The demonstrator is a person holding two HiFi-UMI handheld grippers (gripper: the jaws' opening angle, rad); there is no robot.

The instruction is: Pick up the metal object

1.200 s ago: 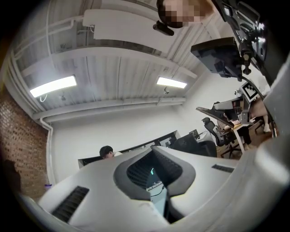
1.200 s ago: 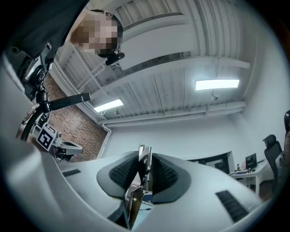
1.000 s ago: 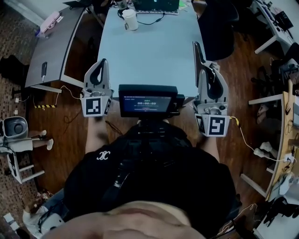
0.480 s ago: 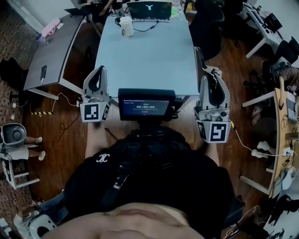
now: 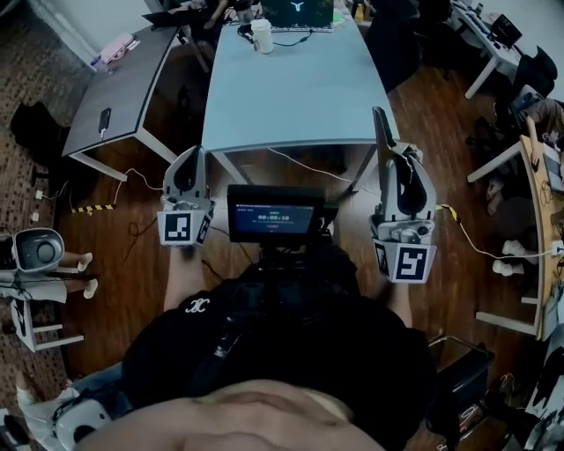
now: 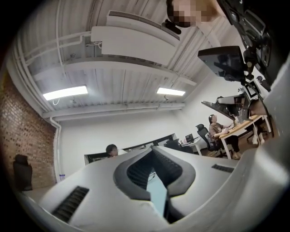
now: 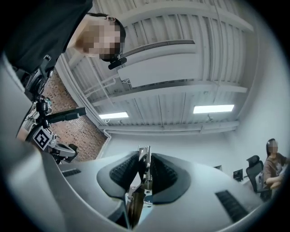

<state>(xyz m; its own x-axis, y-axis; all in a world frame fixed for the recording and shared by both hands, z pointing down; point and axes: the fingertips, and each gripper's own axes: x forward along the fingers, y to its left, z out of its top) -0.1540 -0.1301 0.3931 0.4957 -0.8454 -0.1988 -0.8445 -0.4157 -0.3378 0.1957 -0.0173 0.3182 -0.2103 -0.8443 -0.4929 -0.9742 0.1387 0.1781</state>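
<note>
The right gripper (image 7: 144, 157) is clenched on the metal object (image 7: 143, 181), a thin bright strip pinched between the ribbed pads with its top end poking out past the fingertips. In the head view the same strip stands up and forward out of the jaws. The left gripper (image 6: 152, 153) is closed on nothing, its tips together (only a sliver of pale table shows through the gap lower down). The two are held about level, either side of the small screen (image 5: 275, 214) at the person's chest.

What has changed is where they are. A second ago both grippers hung over the near edge of the table (image 5: 291, 97). Now that edge lies ahead of them and they are over the wood floor (image 5: 441, 203); the cup (image 5: 262, 35) and laptop (image 5: 298, 11) sit at the table's far end. The hold itself looks the same throughout, with the strip at the same angle in the jaws.

For the task this reads as done: the object is off every surface and is being carried away from the table. What remains is to keep the pinch firm, since so thin a piece could slip or twist.
</note>
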